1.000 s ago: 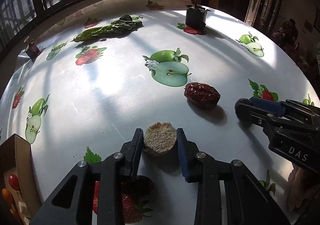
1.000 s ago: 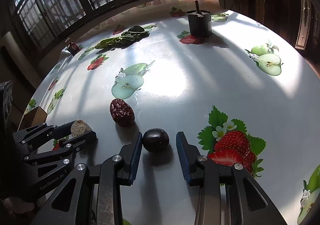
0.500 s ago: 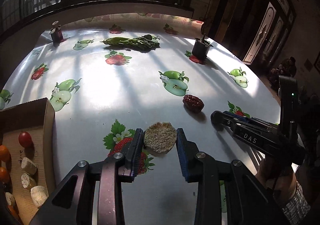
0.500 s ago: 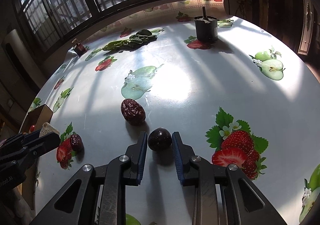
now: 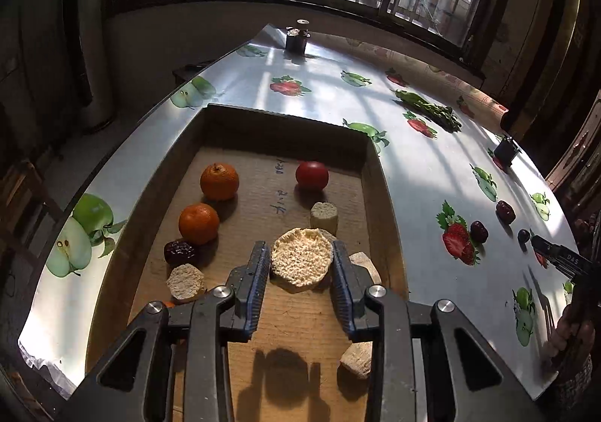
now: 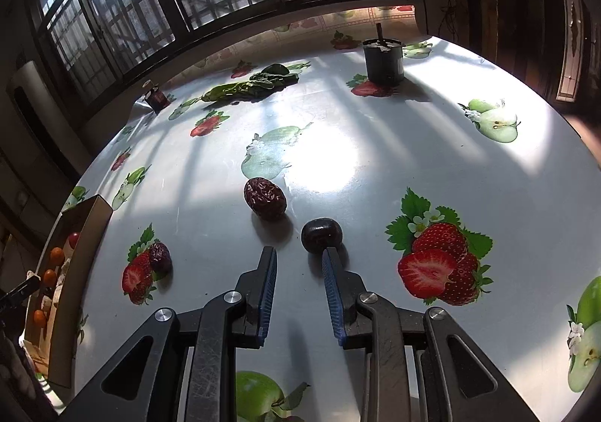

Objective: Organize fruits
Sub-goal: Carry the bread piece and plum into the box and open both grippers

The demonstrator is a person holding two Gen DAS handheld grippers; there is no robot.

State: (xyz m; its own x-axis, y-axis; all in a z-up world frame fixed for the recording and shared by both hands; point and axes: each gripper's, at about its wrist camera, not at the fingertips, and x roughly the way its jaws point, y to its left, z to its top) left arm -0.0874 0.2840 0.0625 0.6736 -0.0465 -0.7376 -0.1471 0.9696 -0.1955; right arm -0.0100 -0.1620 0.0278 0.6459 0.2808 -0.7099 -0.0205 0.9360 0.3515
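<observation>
Corn slice (image 5: 301, 259) in left hand-held gripper (image 5: 301, 264)

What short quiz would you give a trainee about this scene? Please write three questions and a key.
1. True or false: the left gripper holds a rough beige disc above the cardboard box.
2. Where is the dark round fruit in relation to the right gripper?
A. clamped between its fingers
B. on the table, at the tip of its right finger
C. inside the box
3. Fill in: in the right wrist view, the number of wrinkled red dates lying on the table is ___.

Key: 1 true; 2 B; 3 two.
</observation>
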